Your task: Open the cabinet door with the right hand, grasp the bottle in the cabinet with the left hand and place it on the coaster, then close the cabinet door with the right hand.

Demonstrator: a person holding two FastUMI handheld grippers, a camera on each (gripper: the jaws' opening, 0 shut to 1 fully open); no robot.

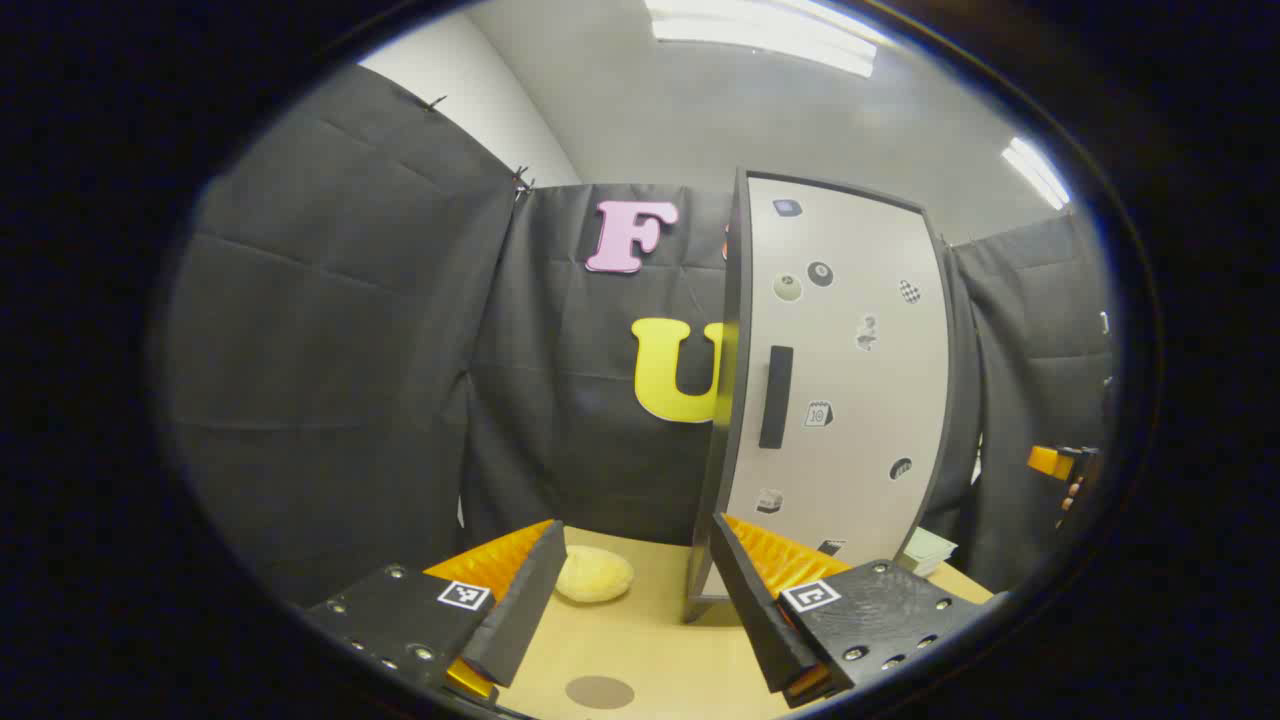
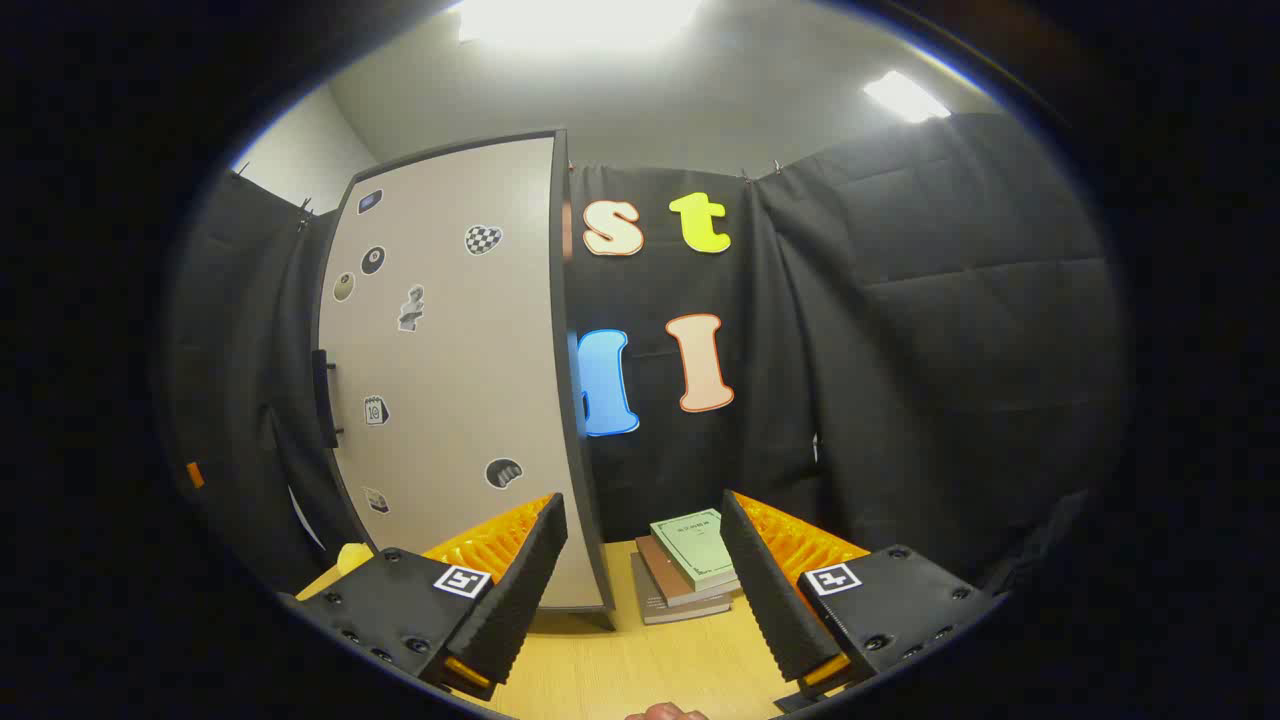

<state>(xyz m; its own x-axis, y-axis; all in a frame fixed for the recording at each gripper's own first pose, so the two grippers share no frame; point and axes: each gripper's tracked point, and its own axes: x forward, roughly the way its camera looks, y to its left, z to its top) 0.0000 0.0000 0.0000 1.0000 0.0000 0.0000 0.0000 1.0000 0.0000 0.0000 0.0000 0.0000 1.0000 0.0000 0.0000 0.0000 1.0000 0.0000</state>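
Cabinet door (image 1: pixel 840 380) closed, stands on tabletop (image 1: pixel 650 630) — coaster (image 1: pixel 599 691) near left tool (image 1: pixel 630 600). Left tool and right tool (image 2: pixel 640 580) both gape wide, empty. Bottle unseen.

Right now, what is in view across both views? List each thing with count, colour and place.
cabinet: one, pale grey door shut, dark edges, stickers on it, standing on the table
door handle: one, black, upright on the door
table: one, light wood
coaster: one, brown, round, near table edge
yellow lump: one, left of the cabinet
books: small stack, green on top, right of the cabinet
left tongs: open
right tongs: open
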